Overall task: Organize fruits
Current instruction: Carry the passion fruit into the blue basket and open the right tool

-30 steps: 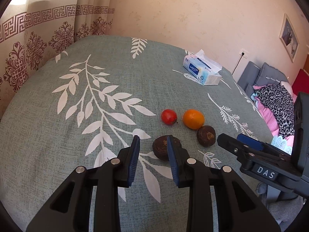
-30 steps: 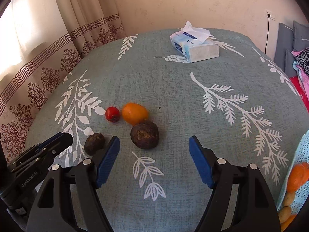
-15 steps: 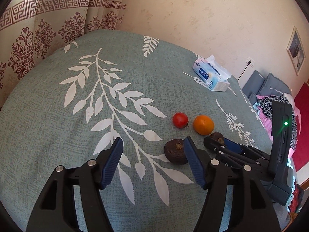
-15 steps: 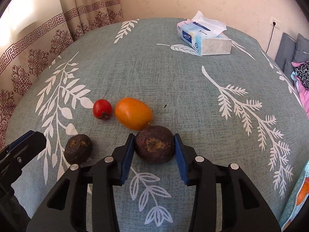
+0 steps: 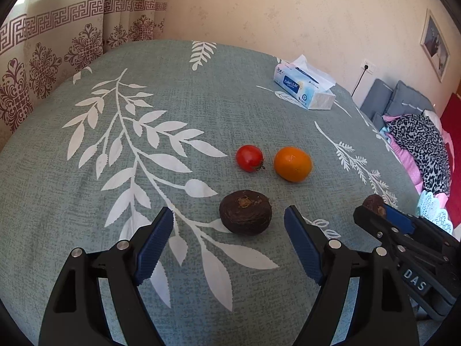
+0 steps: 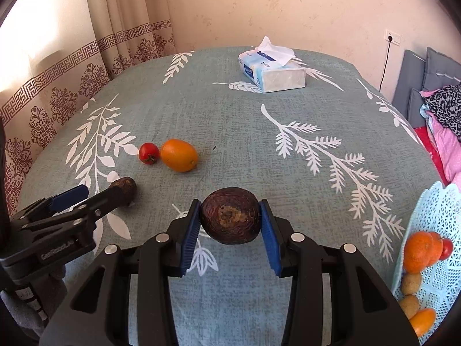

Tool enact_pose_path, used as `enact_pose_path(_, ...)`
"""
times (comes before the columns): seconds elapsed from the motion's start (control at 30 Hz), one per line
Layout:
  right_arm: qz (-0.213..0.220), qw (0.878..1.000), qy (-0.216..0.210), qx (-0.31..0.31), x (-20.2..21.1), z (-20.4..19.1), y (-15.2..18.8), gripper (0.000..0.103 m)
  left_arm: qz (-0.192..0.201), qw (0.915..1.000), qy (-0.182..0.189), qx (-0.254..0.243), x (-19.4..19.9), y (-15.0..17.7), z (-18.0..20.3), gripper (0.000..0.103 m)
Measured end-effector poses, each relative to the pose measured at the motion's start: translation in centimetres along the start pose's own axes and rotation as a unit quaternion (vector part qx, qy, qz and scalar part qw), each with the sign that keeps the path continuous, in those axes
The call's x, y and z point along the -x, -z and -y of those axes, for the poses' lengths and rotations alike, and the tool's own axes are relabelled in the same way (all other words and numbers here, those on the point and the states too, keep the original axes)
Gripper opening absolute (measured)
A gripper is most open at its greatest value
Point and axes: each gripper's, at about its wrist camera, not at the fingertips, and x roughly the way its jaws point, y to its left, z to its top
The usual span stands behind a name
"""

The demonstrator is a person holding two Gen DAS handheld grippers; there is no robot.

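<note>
My right gripper (image 6: 230, 212) is shut on a dark brown wrinkled fruit (image 6: 230, 220) and holds it just above the leaf-print cloth. My left gripper (image 5: 229, 219) has its jaws opening. A second dark brown fruit (image 5: 245, 216) lies on the cloth between its fingertips, and neither pad touches it. Beyond that fruit lie a red tomato (image 5: 249, 158) and an orange fruit (image 5: 292, 163), close together. In the left wrist view the right gripper (image 5: 374, 206) shows at the right with its fruit (image 5: 373, 201). The right wrist view shows the left gripper (image 6: 100, 193) at the left.
A tissue box (image 6: 270, 72) stands at the far side of the cloth-covered table (image 6: 288, 173). A pale blue lattice basket (image 6: 429, 204) at the right edge holds several fruits. Curtains hang on the left. Grey cushions and clothes lie beyond the table's right side.
The right gripper closed on its dark fruit and drew it away from the orange fruit. The left gripper's jaws spread wide and shifted, so the other dark fruit now sits between them.
</note>
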Motion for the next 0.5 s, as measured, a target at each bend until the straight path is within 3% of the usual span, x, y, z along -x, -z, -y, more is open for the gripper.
enact_pose_path(0.13,0.014,1.000,-0.003,0.002,1.9,0.1,1.0,0.042,-0.031,0.9995,0.006,-0.002,-1.5,-0.5,0.5,0.055)
enact_pose_path(0.27,0.032,0.999,-0.008,0.004,4.0,0.2,1.5,0.042,-0.034,0.9993,0.019,-0.004,-1.7,-0.2,0.6,0.041)
enact_pose_path(0.5,0.073,0.997,0.004,-0.019,7.4,1.8,2.4,0.042,-0.016,0.9996,0.021,-0.007,-0.5,0.9,0.7,0.041)
